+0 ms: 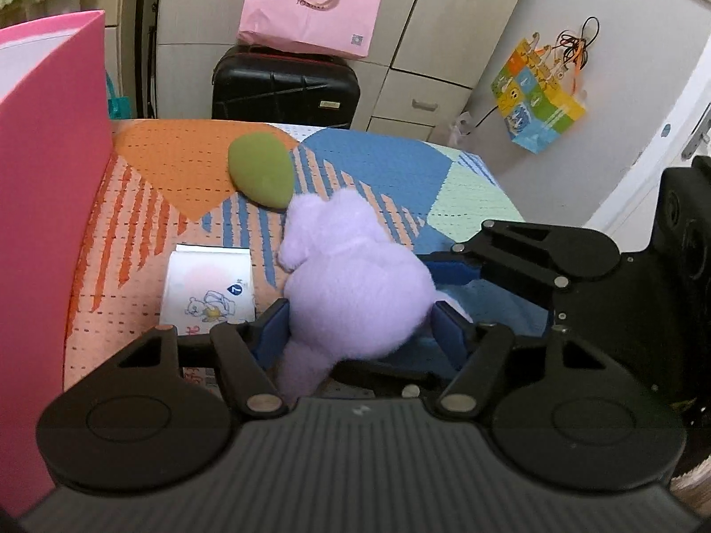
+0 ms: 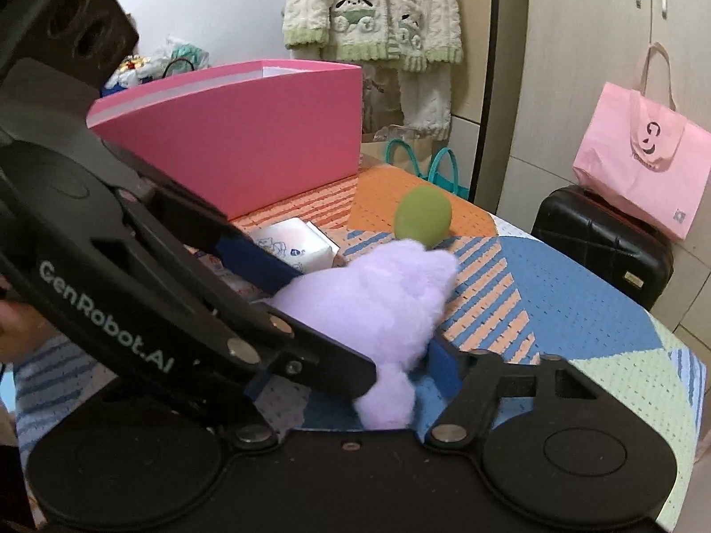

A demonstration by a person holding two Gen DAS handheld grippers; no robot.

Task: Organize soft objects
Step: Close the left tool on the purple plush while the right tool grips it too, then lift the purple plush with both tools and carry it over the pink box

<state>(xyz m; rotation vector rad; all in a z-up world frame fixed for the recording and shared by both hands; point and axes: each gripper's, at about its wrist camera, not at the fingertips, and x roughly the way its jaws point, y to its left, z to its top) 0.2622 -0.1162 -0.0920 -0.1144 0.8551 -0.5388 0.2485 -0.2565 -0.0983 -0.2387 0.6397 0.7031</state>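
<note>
The left gripper [image 1: 360, 328] had its blue pads pressed into both flanks of the purple plush toy [image 1: 351, 284], clenched around its lower body; the toy's underside and one dangling limb were hidden behind the gripper's black linkage. In the right wrist view the right gripper [image 2: 355, 351] sat at the same toy [image 2: 377, 306], but the left gripper's body crossed in front and covered its left finger, so whether it was gripping the plush could not be told; only its right blue pad [image 2: 446, 366] showed, just beside the fur. The toy's face was turned away in both views. It lay on the patterned bedspread [image 1: 391, 169] of orange, blue and pale green patches. Just left of the toy lay a white tissue pack [image 1: 209, 288], partly cut off by the gripper. Beyond it rested a green egg-shaped cushion [image 1: 262, 169], touching the plush's head. A pink box [image 2: 249, 133] stood at the far left of the bed, its inside unseen. Past the bed stood a black suitcase [image 1: 284, 89] with a pink paper bag [image 1: 311, 4] on top, against cream wardrobe doors [image 1: 413, 44].
</note>
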